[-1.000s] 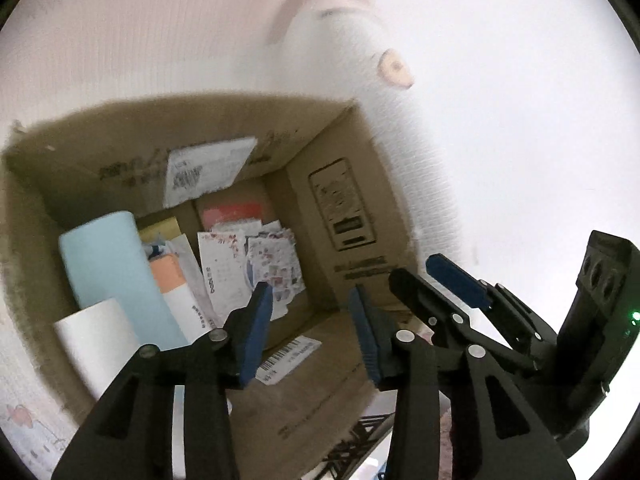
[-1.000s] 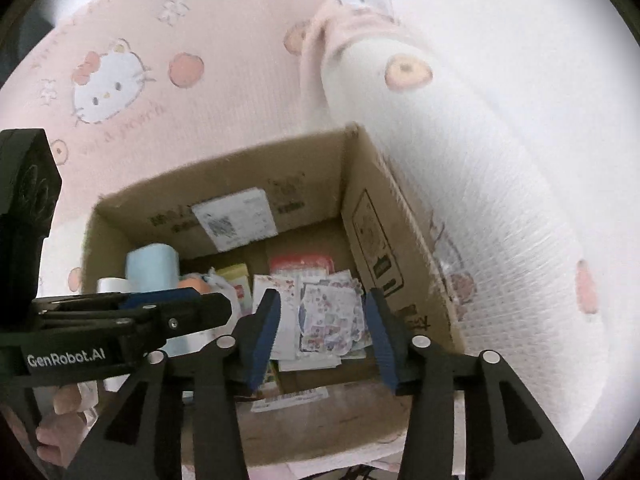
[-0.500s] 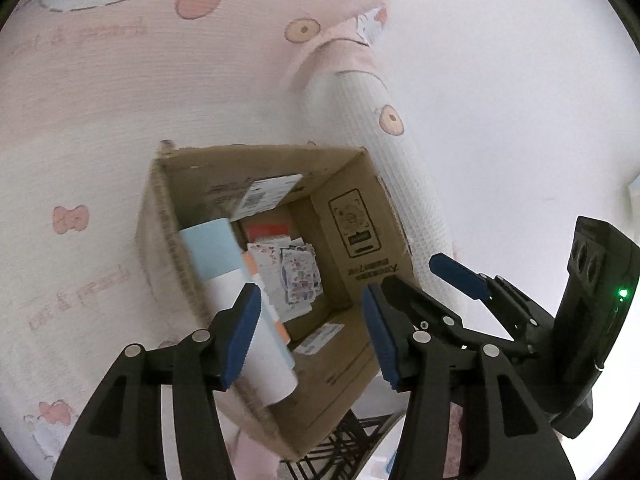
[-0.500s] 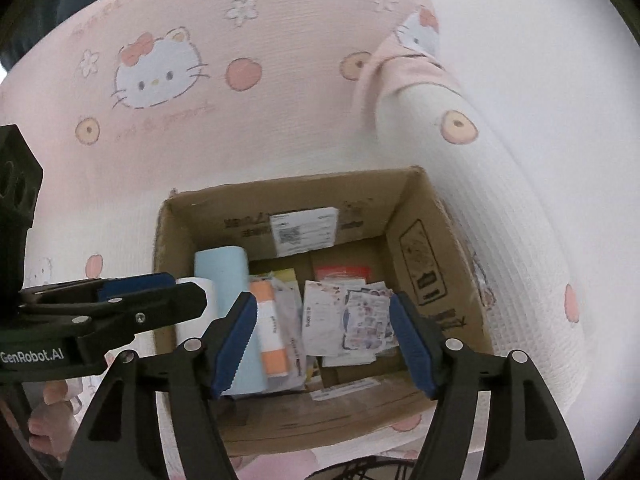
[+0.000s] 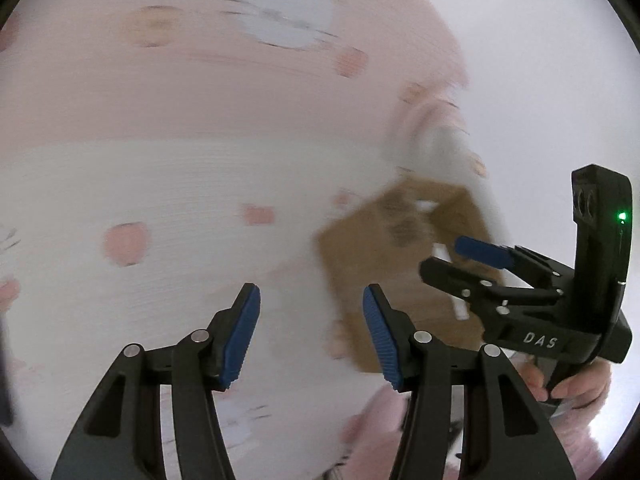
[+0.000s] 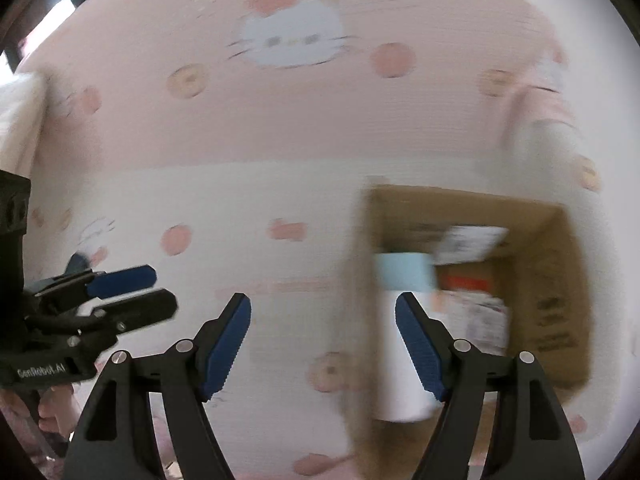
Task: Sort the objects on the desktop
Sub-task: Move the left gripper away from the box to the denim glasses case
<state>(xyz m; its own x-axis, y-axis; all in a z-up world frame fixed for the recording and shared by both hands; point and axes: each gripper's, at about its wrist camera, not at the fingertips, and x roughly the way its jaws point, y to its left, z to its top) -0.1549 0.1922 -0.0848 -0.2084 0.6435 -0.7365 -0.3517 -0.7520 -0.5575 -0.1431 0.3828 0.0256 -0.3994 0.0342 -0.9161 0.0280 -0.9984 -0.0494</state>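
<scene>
Cardboard box sits on the pink-and-white cartoon-cat blanket, right of centre in the right wrist view and right of centre in the left wrist view, both frames motion-blurred. Inside the box: a pale blue roll, a white roll in front of it, a stack of printed paper sheets and something orange-red; a white label is on the far inner wall. Left gripper: jaws have just been opening, now wide apart, nothing between the blue pads, only blanket behind. Right gripper: jaws also just opening, spread wide, empty, the box's left wall showing through the gap. A hand holds the right gripper's handle. Neither gripper touches the box.
</scene>
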